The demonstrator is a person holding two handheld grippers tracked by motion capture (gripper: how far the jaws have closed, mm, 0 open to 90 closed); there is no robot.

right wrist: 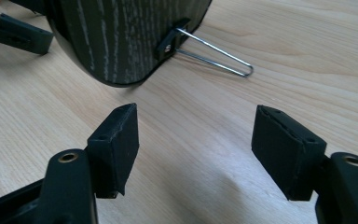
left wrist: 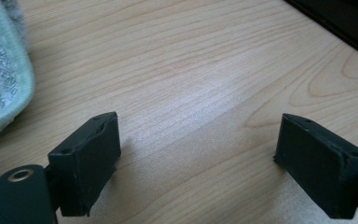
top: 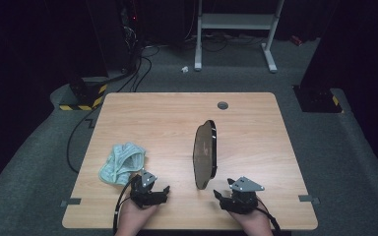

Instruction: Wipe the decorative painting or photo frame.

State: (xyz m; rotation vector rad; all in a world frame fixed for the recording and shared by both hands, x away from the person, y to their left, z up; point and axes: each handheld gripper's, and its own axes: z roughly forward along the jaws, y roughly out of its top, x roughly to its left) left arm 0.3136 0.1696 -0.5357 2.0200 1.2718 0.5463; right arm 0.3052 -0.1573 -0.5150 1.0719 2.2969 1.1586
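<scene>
Cloth (top: 121,163) lies just far-left of my spread left claw (top: 161,192); the spread right claw (top: 220,196) faces the standing mirror (top: 204,155).

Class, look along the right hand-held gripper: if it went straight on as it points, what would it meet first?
Probably the dark oval stand-up board, slightly left of the right hand-held gripper; bare table lies between. Depth is uncertain.

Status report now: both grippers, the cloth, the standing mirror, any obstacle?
Left hand-held gripper open, empty. Right hand-held gripper open, empty. Green cloth crumpled beside left one, untouched. Oval mirror upright on wire stand; nothing between.
</scene>
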